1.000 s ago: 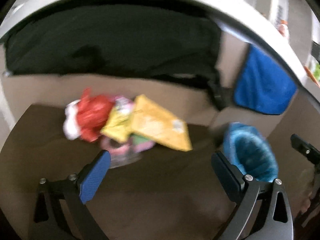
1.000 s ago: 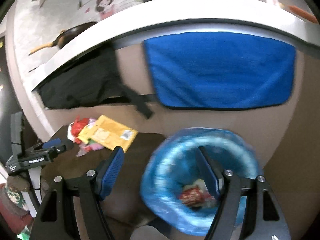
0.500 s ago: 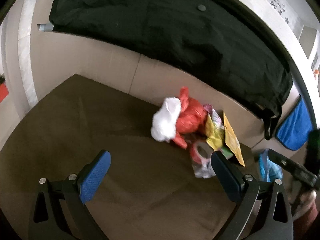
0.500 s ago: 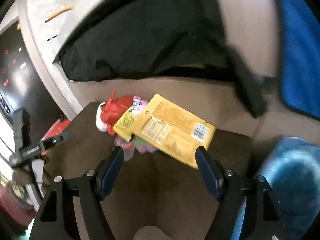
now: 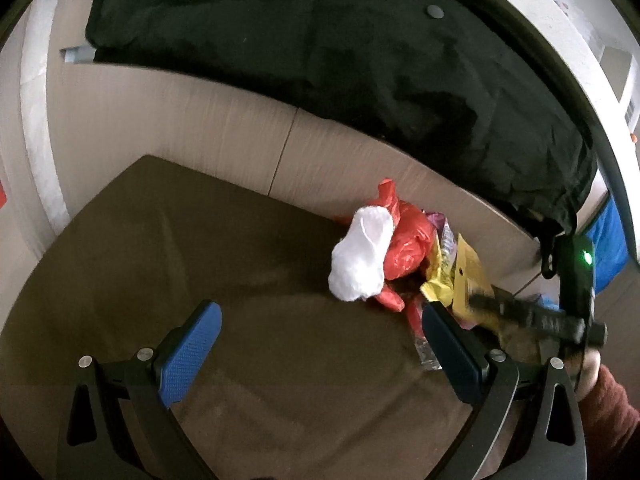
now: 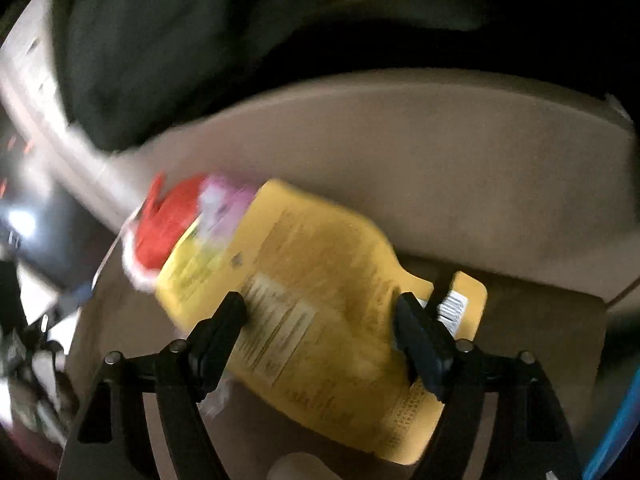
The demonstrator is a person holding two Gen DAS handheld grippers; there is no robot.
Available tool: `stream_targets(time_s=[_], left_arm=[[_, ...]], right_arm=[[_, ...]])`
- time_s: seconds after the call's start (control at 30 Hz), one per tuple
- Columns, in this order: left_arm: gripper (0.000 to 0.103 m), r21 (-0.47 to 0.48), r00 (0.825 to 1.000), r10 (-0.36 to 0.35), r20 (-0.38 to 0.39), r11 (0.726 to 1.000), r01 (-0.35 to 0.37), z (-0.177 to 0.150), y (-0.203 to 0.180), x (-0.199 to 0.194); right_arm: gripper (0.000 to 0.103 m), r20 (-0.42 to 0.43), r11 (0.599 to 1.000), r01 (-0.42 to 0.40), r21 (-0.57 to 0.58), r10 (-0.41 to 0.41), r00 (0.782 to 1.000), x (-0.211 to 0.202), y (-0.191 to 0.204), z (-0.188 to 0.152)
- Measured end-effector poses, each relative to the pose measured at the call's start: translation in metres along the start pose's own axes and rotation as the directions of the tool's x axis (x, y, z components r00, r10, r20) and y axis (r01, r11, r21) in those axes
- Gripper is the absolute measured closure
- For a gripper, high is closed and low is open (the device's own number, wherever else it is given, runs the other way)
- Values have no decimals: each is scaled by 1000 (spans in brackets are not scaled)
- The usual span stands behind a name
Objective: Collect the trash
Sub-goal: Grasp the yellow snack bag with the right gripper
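Observation:
A trash pile lies on the brown table [image 5: 200, 264] by the wall: a white crumpled wad [image 5: 362, 256], a red plastic bag [image 5: 408, 240], small yellow wrappers [image 5: 438, 280] and a large yellow packet [image 6: 320, 300]. My left gripper [image 5: 320, 344] is open and empty, left of and short of the pile. My right gripper [image 6: 320, 320] is open with its fingers astride the yellow packet; it also shows at the right of the left wrist view [image 5: 532, 316]. The red bag [image 6: 168, 228] lies behind the packet.
A black cloth [image 5: 360, 60] hangs over the counter edge above the table. A blue cloth [image 5: 610, 244] hangs at far right. The blue rim of the trash bin [image 6: 616, 432] shows at the lower right of the right wrist view.
My right gripper has swung from over the blue bin to the pile and now straddles the yellow packet. My left gripper has moved left and back from the pile.

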State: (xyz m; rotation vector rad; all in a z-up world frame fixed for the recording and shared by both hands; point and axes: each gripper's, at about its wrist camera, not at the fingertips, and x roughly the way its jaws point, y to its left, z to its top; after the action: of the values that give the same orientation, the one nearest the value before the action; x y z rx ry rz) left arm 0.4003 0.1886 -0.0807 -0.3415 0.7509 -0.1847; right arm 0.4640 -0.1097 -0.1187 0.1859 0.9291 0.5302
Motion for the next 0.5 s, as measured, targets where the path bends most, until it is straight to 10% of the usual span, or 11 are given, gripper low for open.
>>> stream_targets(time_s=[0.33,0.5], left_arm=[[3,41,998,-46,-49,998,48,-11,-17,-4],[5,59,997,-34,-68,998,38,-17,-20,-10]], right_arm=[[28,-179,968,-151,-202,115,977,-19,70,-67],[29,-47,941,-35,-337,21,999,-60,84,-76]])
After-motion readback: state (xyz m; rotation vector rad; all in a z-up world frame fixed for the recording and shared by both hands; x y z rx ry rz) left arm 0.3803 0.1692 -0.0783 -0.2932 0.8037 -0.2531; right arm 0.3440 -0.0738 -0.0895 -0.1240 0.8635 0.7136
